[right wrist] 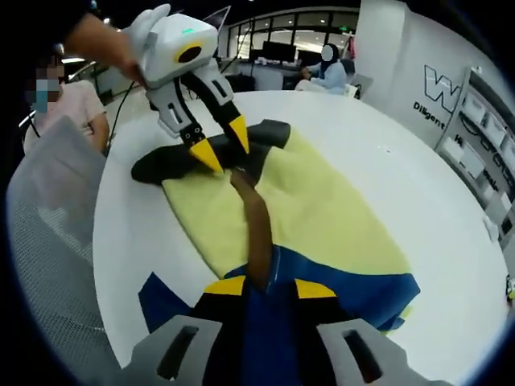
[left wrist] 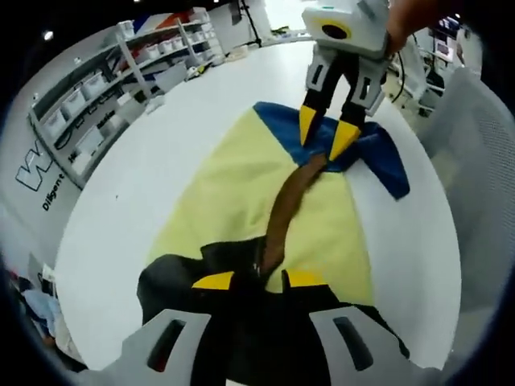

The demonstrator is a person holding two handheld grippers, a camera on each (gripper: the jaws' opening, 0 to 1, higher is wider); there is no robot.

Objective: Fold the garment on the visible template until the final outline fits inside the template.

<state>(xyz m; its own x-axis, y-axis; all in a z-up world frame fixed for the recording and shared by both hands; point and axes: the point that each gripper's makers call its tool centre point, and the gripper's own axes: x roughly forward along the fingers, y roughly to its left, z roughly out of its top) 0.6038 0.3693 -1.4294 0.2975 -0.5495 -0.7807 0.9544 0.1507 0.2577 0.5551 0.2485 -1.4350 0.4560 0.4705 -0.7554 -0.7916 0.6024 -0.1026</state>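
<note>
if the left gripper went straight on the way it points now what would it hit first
Probably the yellow cloth just ahead, along the brown strip it grips. Further along that line is the right gripper, though depth is unclear.

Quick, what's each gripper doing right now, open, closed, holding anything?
Left gripper: closed on the brown strip at the garment's black end.
Right gripper: closed on it at the blue end.

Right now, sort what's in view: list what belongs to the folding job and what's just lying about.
Job:
- yellow, blue and black cloth garment with a brown strip down its middle
- left gripper, at the black end
- right gripper, at the blue end
- white round table

Lying about:
- grey storage shelves
- mesh chair
</note>
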